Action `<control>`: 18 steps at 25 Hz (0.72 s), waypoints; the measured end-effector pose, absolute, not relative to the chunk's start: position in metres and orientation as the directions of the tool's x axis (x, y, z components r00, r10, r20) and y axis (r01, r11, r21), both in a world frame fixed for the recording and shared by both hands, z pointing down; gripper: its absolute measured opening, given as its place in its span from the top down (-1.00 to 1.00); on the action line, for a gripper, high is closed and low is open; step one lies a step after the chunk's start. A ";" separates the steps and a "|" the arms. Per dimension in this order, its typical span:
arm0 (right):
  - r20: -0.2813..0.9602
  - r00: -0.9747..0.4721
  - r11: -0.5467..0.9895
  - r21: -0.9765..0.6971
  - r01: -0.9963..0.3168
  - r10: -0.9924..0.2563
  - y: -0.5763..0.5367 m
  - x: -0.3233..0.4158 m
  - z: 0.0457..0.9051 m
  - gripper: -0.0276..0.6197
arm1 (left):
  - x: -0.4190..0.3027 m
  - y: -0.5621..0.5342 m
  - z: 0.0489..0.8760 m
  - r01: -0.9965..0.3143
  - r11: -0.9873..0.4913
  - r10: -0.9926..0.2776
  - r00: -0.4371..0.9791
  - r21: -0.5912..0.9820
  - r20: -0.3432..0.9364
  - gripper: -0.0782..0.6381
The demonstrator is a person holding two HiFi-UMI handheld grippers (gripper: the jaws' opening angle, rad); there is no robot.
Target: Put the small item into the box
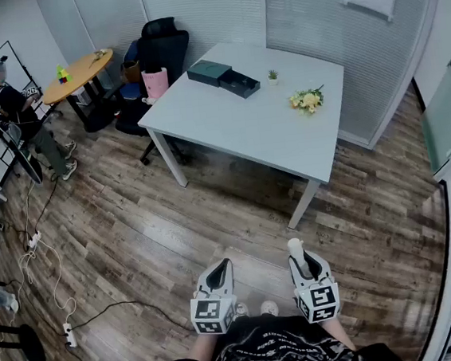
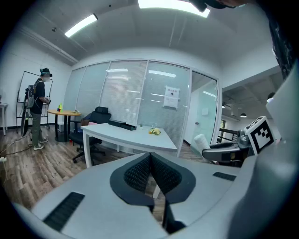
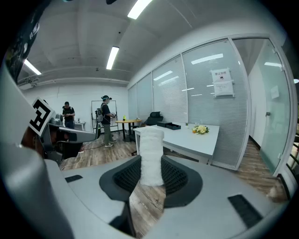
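My right gripper [image 3: 150, 173] is shut on a small white rolled item [image 3: 151, 156] that stands up between its pads; the same white roll [image 1: 296, 249] pokes out ahead of the right gripper [image 1: 305, 265] in the head view. My left gripper [image 2: 150, 173] is shut with nothing in it, its pads touching. Both grippers are held low over the wooden floor, well short of the white table [image 1: 227, 119]. The dark box [image 1: 224, 78] lies open on the table's far side, with its lid beside it.
A small potted plant [image 1: 272, 75] and a bunch of flowers [image 1: 307, 100] are on the table. A black office chair [image 1: 160, 50] and a round wooden table [image 1: 78, 72] stand behind it. A person [image 1: 22, 117] stands at far left. Cables and a power strip [image 1: 68, 335] lie on the floor.
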State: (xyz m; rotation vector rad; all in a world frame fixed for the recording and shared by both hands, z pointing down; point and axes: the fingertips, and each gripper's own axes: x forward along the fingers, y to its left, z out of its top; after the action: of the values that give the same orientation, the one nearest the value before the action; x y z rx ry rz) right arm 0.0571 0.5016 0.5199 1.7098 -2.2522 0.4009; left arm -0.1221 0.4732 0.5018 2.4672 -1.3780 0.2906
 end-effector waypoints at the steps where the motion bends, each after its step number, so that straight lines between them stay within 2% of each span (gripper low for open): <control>1: 0.388 -0.255 0.264 -0.031 -0.964 -0.885 0.502 0.057 0.519 0.49 | -0.122 0.474 0.501 -0.856 -0.492 -0.795 0.517 0.160 0.319 0.73; 4: 0.389 -0.245 0.267 0.001 -0.964 -0.888 0.503 0.054 0.518 0.49 | -0.126 0.475 0.503 -0.858 -0.489 -0.797 0.512 0.156 0.319 0.73; 18: 0.356 -0.200 0.194 -0.052 -0.980 -0.913 0.503 0.020 0.523 0.48 | -0.170 0.472 0.511 -0.824 -0.540 -0.762 0.565 0.173 0.317 0.73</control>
State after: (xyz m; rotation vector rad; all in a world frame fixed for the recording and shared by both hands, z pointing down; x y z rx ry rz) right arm 0.0195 0.5027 0.5225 1.8088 -2.2235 0.3936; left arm -0.1699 0.4722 0.5109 2.4998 -1.3050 0.2927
